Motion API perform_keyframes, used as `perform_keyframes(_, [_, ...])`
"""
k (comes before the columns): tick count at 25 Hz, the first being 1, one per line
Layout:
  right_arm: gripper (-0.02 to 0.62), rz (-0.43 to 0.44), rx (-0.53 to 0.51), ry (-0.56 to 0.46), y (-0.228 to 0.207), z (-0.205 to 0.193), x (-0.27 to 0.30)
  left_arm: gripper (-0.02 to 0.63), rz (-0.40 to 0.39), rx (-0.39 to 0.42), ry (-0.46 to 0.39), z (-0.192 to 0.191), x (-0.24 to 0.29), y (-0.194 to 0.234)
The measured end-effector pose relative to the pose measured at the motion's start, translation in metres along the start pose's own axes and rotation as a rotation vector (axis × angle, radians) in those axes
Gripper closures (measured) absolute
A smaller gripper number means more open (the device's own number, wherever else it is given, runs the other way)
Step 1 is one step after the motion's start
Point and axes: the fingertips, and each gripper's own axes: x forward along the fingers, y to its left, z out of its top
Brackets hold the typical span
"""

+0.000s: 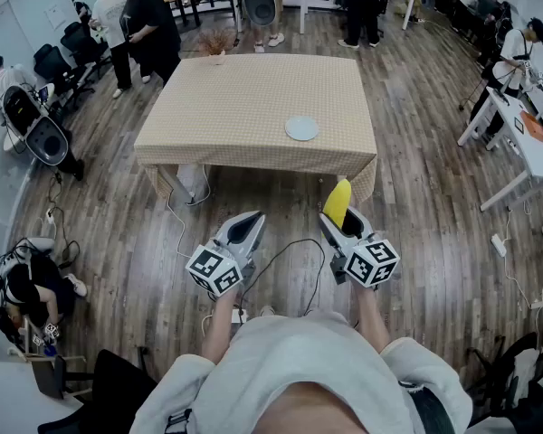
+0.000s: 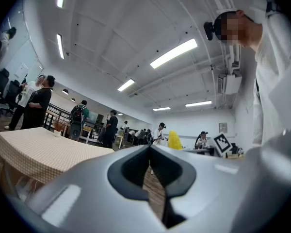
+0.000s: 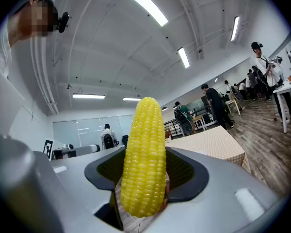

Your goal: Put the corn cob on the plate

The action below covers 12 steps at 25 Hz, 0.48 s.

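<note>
**A:** While the right gripper [image 1: 342, 226] stands clamped on the corn cob [image 1: 338, 202], how far along would you call the job?

**B:** Barely begun, I'd judge; the cob sits at lower centre of the head view, over the wooden floor [image 1: 416, 242] and short of the table [image 1: 235, 107]; the plate [image 1: 301, 128] lies on the cloth toward the table's near right, well apart from the cob.

**A:** And the left gripper [image 1: 246, 231]?

**B:** Jaws together, nothing between them; it hangs just beside the right one.

**A:** What could spoil things from here?

**B:** The cob is round and tapered, and much of it stands clear of the jaws; a jolt on the way in could make it pivot or slip out onto the floor. The plate is small and shallow too; if the cob is let go too high or off-centre, it would likely roll off the rim onto the cloth; bumping the plate with the jaws could also shove it aside.
</note>
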Motion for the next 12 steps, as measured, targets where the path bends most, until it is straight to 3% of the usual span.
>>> perform_keyframes(12, [0.341,-0.002,-0.026,0.005,-0.007,0.005,-0.006,0.598,-0.022,0.012,-0.006,0.003,0.015,-0.015])
